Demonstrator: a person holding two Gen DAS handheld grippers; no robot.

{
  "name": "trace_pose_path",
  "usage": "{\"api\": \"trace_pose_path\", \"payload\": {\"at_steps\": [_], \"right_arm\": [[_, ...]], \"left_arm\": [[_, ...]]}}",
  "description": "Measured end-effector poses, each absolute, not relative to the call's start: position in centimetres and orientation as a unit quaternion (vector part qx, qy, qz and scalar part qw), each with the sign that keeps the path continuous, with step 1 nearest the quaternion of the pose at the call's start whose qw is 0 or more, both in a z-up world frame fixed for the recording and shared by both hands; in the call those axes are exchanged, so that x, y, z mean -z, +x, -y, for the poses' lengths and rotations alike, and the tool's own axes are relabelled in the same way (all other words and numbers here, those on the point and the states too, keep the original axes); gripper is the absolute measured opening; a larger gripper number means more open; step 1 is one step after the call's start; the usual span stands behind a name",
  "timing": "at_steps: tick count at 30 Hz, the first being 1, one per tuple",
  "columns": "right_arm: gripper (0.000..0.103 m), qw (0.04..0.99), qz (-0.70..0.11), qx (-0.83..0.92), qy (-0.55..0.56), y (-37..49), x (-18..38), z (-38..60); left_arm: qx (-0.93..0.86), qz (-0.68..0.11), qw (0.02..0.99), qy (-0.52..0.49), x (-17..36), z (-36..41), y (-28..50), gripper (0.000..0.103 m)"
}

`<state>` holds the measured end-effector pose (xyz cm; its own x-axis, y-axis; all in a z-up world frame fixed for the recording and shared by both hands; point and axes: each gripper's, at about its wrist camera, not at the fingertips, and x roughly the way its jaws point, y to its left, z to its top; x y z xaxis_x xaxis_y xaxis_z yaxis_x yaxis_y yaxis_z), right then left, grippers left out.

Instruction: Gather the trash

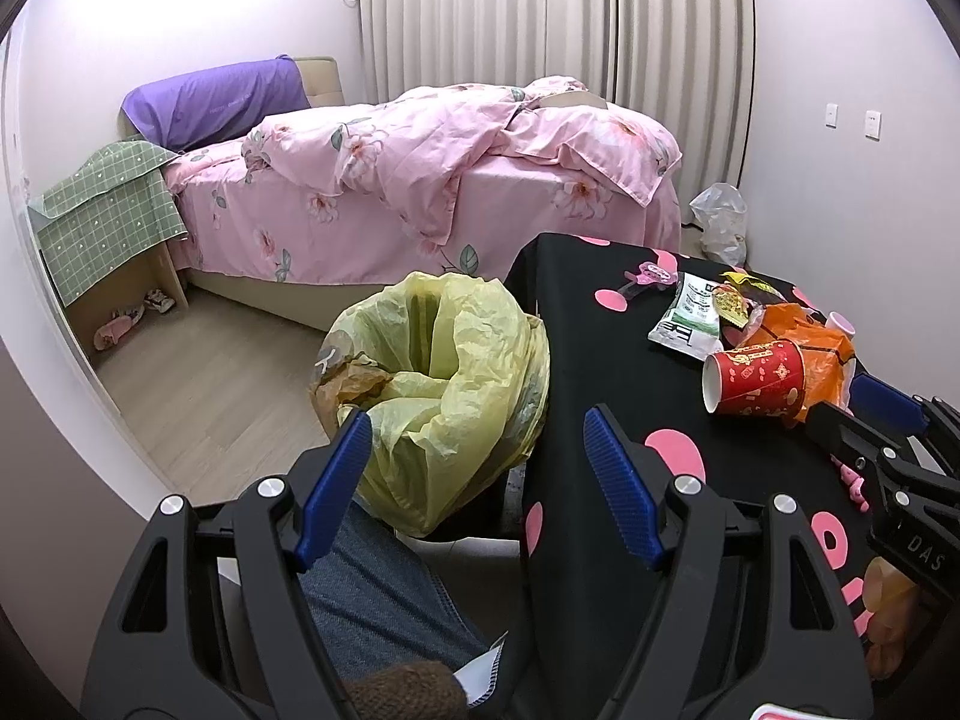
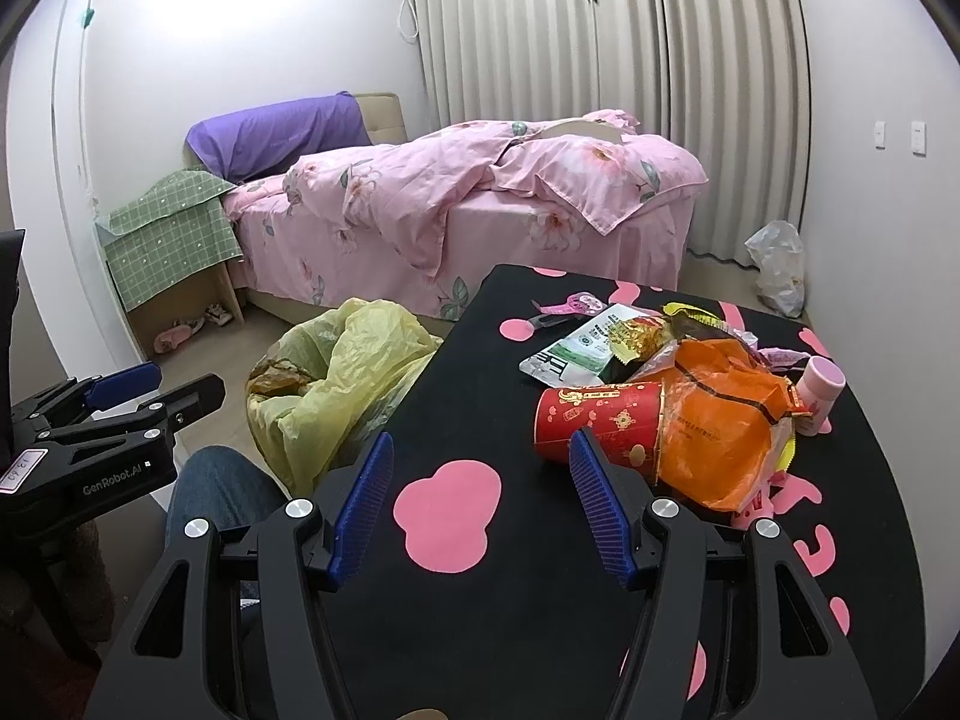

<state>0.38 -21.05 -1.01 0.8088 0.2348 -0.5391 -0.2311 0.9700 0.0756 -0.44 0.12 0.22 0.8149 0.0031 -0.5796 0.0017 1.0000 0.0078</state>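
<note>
A pile of trash lies on the black table with pink shapes [image 2: 450,516]: a red paper cup [image 2: 600,420] on its side, an orange plastic bag [image 2: 714,438], a white-green wrapper [image 2: 576,348], a yellow wrapper [image 2: 636,336] and a small pink bottle [image 2: 819,387]. A bin lined with a yellow bag [image 1: 444,384] stands on the floor left of the table. My right gripper [image 2: 480,507] is open over the table, its right finger just in front of the red cup. My left gripper [image 1: 477,480] is open and empty, hovering between the bin and the table edge.
A bed with pink floral bedding [image 1: 420,180] fills the back of the room. A cardboard box under a green cloth [image 1: 114,222] stands at its left. A clear plastic bag [image 1: 720,222] sits on the floor by the curtain. A person's jeans-clad leg [image 1: 372,594] is below the left gripper.
</note>
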Motion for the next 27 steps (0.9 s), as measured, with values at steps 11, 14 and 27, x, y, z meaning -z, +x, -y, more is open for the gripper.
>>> {"api": "trace_pose_path", "payload": {"at_steps": [11,14,27], "right_arm": [[0.058,0.951,-0.284,-0.122,0.003,0.41,0.95,21.09],[0.058,0.951,-0.284,-0.122,0.003,0.43,0.94,21.11],[0.058,0.951,-0.284,-0.123,0.004,0.49,0.92,21.19]], "left_arm": [[-0.003,-0.304,0.953,0.001,-0.10,-0.56,-0.53,0.070],[-0.003,-0.304,0.953,0.001,-0.06,-0.60,-0.53,0.070],[-0.003,-0.305,0.952,0.001,-0.11,-0.55,-0.51,0.070]]}}
